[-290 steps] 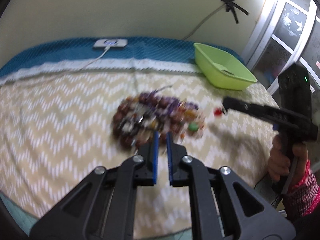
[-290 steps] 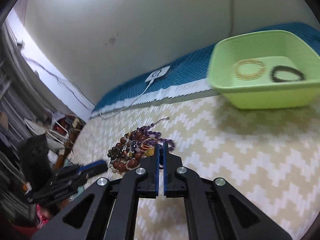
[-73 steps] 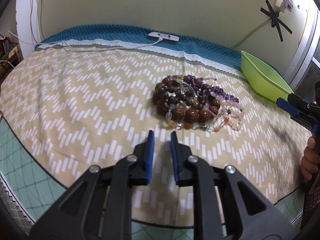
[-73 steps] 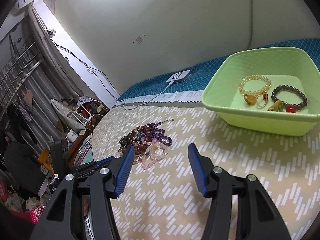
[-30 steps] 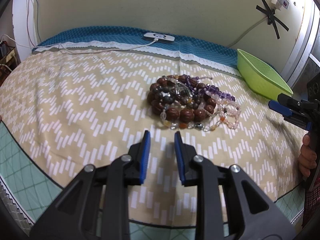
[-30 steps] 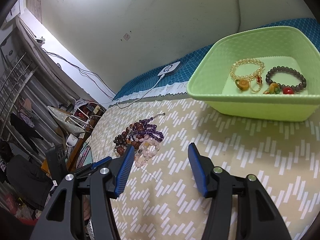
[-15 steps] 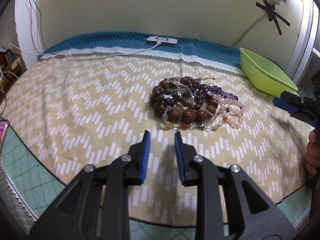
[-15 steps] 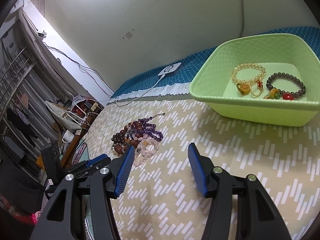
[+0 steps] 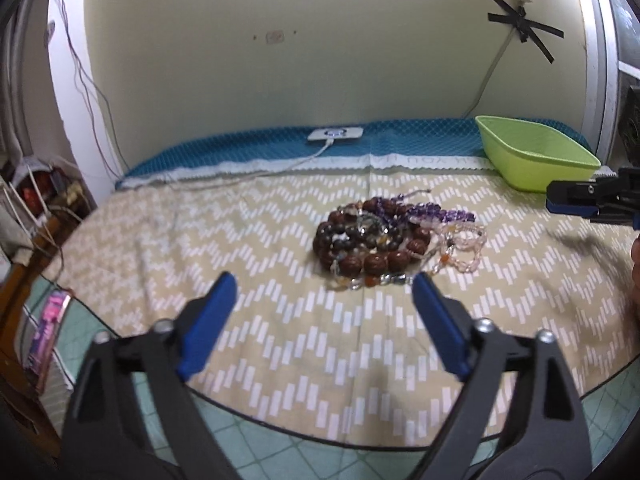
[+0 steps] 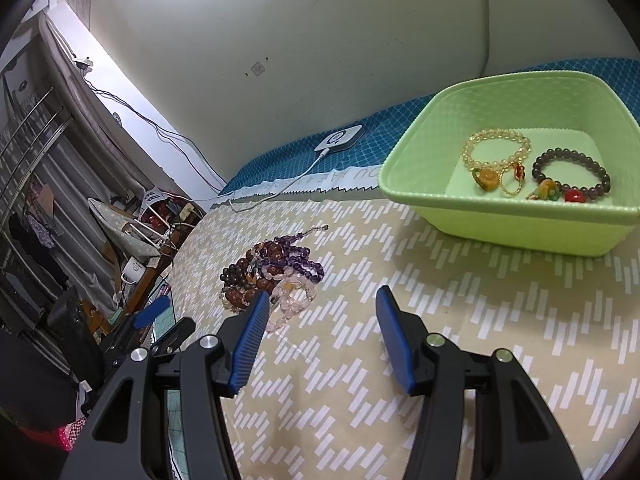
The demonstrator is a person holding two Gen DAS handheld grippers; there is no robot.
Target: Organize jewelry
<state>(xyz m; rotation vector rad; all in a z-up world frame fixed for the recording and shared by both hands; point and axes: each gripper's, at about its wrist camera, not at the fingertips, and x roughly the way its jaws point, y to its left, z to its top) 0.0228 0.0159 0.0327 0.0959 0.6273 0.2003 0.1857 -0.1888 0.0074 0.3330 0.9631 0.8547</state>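
Tangled heap of brown, purple and clear bead bracelets [image 9: 394,240] lying frame centre, lime-green plastic basin [image 10: 516,168] sitting upper right, left gripper [image 9: 324,312] and right gripper [image 10: 320,320] both hovering with jaws gaping wide, gripping nothing.

The green basin [image 10: 500,228] is smooth plastic; the beads [image 9: 372,240] are glossy; the zigzag cloth [image 9: 200,248] is matt; gripper pads [image 10: 394,338] are ribbed blue.

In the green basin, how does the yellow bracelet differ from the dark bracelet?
The yellow bracelet has pale translucent beads; the dark bracelet has dark, opaque-looking beads. The yellow one lies farther left in the green basin. A red bead shows on the dark one. Both lie flat, round, with charms.
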